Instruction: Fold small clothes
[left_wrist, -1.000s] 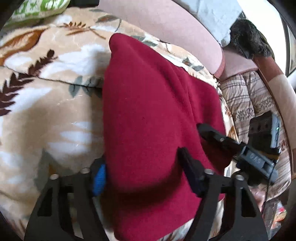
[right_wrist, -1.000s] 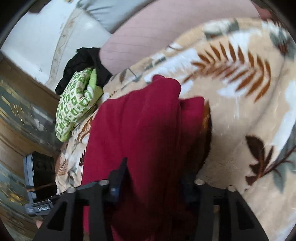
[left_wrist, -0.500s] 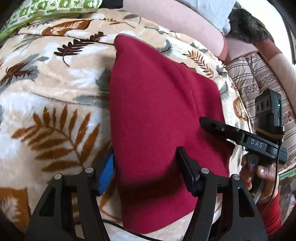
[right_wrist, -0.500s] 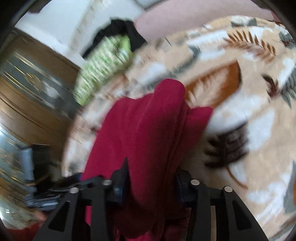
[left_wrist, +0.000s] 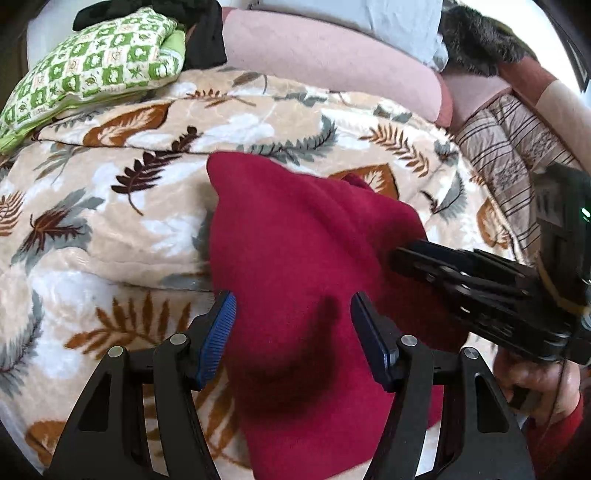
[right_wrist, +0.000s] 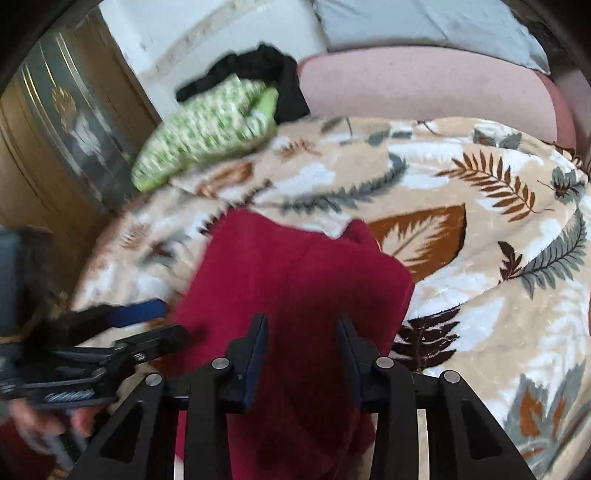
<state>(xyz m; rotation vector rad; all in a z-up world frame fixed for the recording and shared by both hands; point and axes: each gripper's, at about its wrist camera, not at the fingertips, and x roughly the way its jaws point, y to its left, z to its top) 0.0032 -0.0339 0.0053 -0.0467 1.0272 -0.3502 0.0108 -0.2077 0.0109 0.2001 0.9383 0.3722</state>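
My left claw spread wide, red garment bunched between fingers, cloth bulging through gap; grip itself unclear. My right claw narrower, red cloth filling gap between pads, looks clamped on it. Garment's far end lies on leaf-print blanket on bed, near end lifted toward me. Green patterned pillow far left, pink bolster along far edge. Right view blurred.

Red garment lower edge cut off, green patterned pillow motion-blurred
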